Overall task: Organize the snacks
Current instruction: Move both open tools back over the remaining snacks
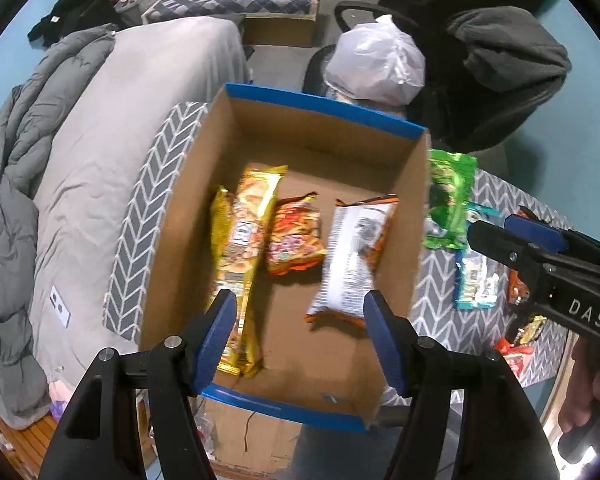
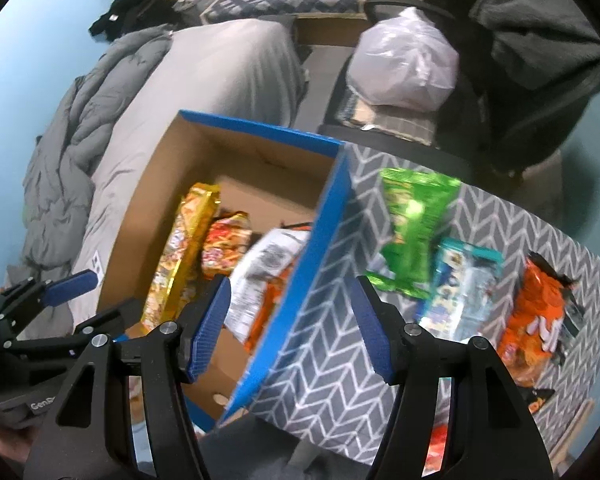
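- The left gripper [image 1: 300,344] hung with jaws apart and empty above the open brown cardboard box with blue rim [image 1: 320,110]; a long gold wrapper [image 1: 242,248], a small red-orange packet [image 1: 294,236] and a white-backed bag [image 1: 350,256] lay flat inside.
- The right gripper [image 2: 294,326] stood spread and empty over the box's right wall.
- Snacks waited at its two o'clock on the grey chevron cloth [image 2: 324,360]: a green bag [image 2: 414,220], a teal pack [image 2: 466,284], an orange bag [image 2: 540,312].
- Best next: swing right, come down on the green bag's middle, probably crosswise, though blur hid its edges.
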`<action>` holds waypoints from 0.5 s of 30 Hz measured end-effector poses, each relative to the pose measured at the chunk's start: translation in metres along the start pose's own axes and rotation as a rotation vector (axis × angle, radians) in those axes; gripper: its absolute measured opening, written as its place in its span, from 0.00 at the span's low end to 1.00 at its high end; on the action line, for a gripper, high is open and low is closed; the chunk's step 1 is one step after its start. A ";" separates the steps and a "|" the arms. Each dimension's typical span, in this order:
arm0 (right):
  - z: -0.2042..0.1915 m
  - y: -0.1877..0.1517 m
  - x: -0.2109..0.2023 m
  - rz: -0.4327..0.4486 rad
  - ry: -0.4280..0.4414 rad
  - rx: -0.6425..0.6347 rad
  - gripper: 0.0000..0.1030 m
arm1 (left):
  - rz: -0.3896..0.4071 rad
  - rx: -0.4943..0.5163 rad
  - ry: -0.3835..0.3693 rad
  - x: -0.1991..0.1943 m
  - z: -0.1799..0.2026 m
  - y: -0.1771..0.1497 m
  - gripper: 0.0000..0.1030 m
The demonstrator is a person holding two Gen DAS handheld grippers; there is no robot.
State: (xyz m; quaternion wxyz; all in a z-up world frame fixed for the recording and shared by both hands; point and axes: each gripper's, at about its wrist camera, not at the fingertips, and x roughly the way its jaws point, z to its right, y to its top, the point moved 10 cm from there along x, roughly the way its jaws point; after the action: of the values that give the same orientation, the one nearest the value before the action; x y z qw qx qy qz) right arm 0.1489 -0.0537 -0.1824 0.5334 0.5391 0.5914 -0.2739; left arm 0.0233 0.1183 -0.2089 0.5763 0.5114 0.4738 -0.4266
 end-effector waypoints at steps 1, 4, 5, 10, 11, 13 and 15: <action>0.005 -0.002 -0.003 0.003 -0.003 0.011 0.61 | -0.001 0.005 -0.007 0.000 0.006 -0.001 0.67; 0.021 -0.006 -0.013 0.015 -0.017 0.040 0.61 | 0.000 0.048 -0.021 -0.001 0.027 -0.003 0.68; 0.028 -0.009 -0.016 0.012 -0.031 0.043 0.61 | -0.002 0.065 -0.019 -0.001 0.033 -0.004 0.68; 0.060 -0.018 -0.030 0.023 -0.053 0.096 0.61 | -0.003 0.118 -0.035 -0.003 0.063 -0.006 0.69; 0.068 -0.020 -0.034 0.025 -0.059 0.107 0.61 | -0.004 0.129 -0.038 -0.003 0.068 -0.006 0.69; 0.080 -0.024 -0.039 0.033 -0.058 0.135 0.61 | 0.000 0.149 -0.042 -0.004 0.079 -0.006 0.72; 0.095 -0.028 -0.045 0.037 -0.067 0.158 0.62 | 0.004 0.166 -0.044 -0.004 0.089 -0.005 0.74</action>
State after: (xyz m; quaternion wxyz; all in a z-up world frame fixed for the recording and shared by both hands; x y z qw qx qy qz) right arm 0.1477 -0.1622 -0.1748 0.5138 0.5809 0.5395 -0.3277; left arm 0.0278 0.0291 -0.2028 0.5430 0.5488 0.4232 -0.4742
